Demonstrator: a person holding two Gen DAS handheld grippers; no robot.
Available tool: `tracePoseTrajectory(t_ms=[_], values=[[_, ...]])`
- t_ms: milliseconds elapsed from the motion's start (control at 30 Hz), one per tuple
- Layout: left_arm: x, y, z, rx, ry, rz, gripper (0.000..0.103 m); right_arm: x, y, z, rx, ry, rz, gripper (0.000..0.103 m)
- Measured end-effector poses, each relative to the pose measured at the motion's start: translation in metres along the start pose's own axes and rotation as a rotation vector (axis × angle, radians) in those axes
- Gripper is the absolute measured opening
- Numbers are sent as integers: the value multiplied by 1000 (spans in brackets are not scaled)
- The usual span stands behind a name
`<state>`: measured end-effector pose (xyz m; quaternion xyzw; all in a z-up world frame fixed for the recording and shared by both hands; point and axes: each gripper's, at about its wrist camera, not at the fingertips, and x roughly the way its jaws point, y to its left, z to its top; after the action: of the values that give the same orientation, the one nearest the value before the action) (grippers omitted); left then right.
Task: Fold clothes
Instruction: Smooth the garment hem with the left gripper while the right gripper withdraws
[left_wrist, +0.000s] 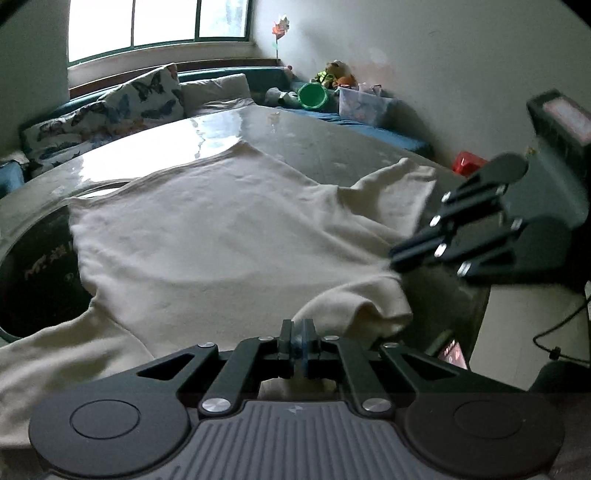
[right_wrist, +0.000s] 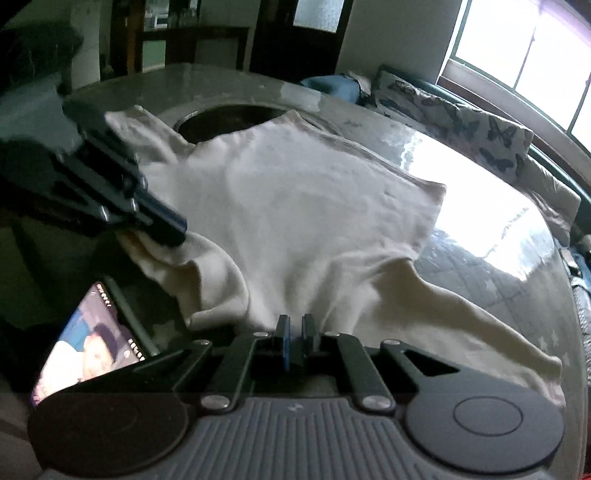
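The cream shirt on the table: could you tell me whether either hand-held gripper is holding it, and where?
Both hold the cream shirt: the left hand-held gripper and the right hand-held gripper each pinch its near edge, by the neck.

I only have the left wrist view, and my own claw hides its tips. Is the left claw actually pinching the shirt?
Observer: Yes. From the right wrist view, the left claw is shut on the shirt's edge, and cloth droops from its tip.
Operator: And the right claw? It is blurred for me.
Observer: Its own camera shows the right claw shut, with the cloth drawn up in ridges to its tips.
Operator: Anything under that drooping edge?
Observer: A lit phone sits just below it, left of the right claw. You get only a sliver of it. I cannot tell what it rests on.
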<state>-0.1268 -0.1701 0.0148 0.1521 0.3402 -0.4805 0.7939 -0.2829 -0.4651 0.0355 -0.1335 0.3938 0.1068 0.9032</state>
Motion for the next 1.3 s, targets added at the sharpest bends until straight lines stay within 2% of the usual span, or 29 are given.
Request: tracePoseTrajectory(t_ms=[100, 267, 333, 400, 467, 533, 700, 767, 833, 967, 1033, 1100, 1133, 1233, 1300], values=[[0, 3, 0, -15, 1, -6, 6, -10, -22, 1, 43, -42, -75, 9], [2, -2, -2, -4, -3, -1, 9, 5, -99, -17, 204, -28, -353, 12], [2, -3, -3, -1, -3, 1, 10, 10, -129, -27, 272, -18, -429, 19], [2, -3, -2, 0, -2, 3, 10, 14, -153, -36, 335, 1, -478, 19], [3, -3, -2, -3, 0, 3, 10, 18, -171, -44, 392, 10, -489, 24], [3, -4, -2, -3, 1, 7, 10, 22, -184, -50, 432, 13, -494, 33], [4, -5, -1, -3, 2, 14, 11, 26, -199, -58, 485, -7, -463, 33], [5, -6, -1, -3, 2, 15, 12, 24, -201, -60, 503, -12, -444, 29], [5, -6, -2, -3, 0, 16, 12, 23, -203, -61, 519, -18, -421, 5], [5, -6, -3, -5, -4, 15, 13, 22, -202, -63, 495, 6, -507, 5], [5, -6, -4, -4, -9, 10, 16, 23, -203, -66, 493, 11, -529, 7], [5, -6, -5, -3, -11, 9, 17, 22, -203, -65, 482, 13, -552, 19], [5, -6, -5, -4, -13, 9, 18, 21, -202, -64, 475, 15, -569, 21], [3, -5, -5, -15, -18, 7, 19, 13, -195, -56, 440, -3, -599, 21], [1, -4, -5, -32, -24, 3, 19, 9, -180, -45, 393, -29, -590, 21]])
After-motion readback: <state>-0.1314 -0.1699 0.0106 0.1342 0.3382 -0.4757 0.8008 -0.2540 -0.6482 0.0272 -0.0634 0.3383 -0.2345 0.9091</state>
